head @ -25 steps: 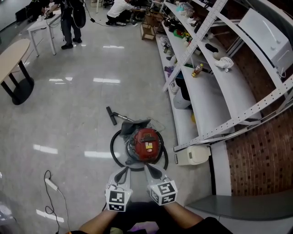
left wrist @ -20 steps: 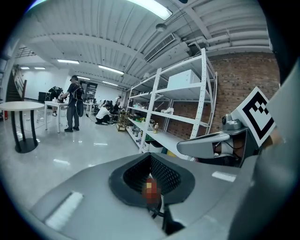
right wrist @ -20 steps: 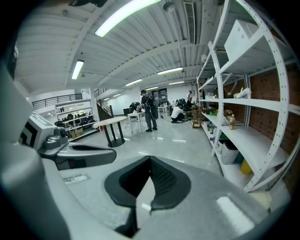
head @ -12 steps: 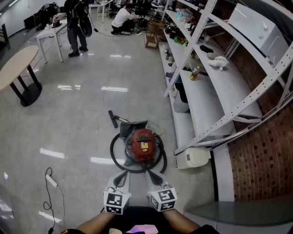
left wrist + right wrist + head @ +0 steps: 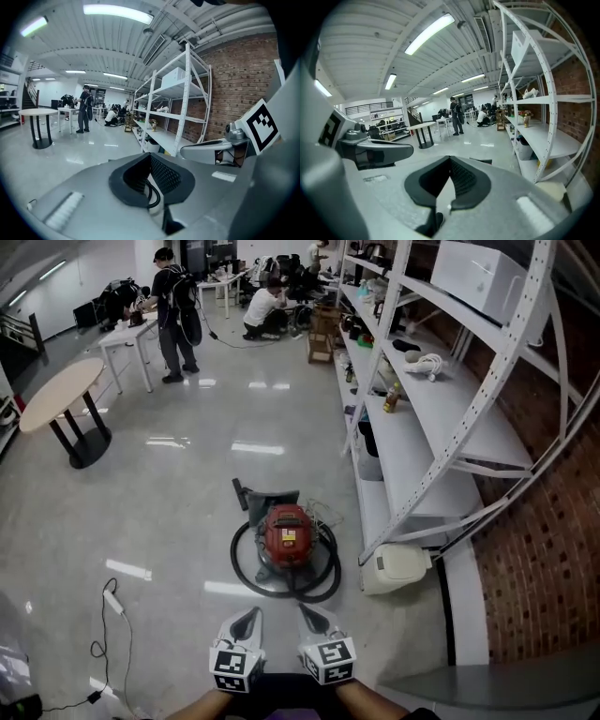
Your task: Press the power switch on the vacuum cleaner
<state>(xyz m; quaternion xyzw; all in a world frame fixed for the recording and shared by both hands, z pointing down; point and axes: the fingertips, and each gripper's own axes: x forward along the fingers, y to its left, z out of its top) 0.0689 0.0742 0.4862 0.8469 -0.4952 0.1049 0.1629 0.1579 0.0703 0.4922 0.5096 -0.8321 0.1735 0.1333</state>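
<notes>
Head view, looking steeply down at a glossy grey floor [image 5: 169, 512]. The red vacuum cleaner [image 5: 288, 532] stands on the floor near the middle, ringed by its black hose [image 5: 246, 574], with the dark floor nozzle [image 5: 242, 491] on its far left side; its power switch is too small to make out. The left gripper [image 5: 248, 615] and right gripper [image 5: 309, 612] are held side by side on the near side of the vacuum cleaner, both pointing towards it and apart from it. In the gripper views, the left gripper [image 5: 150, 154] and right gripper [image 5: 450, 158] each have their dark ribbed pads meeting at the tips, with nothing pinched between them. To the right, a white metal shelving rack [image 5: 427, 442] runs along a brick wall [image 5: 548, 521], and a white appliance [image 5: 396, 568] sits on the floor at its near end, just right of the hose. At far left stands a round table [image 5: 58, 382]; a white power strip [image 5: 113, 601] lies on the floor at near left. People [image 5: 176, 315] are at the far end of the room.
</notes>
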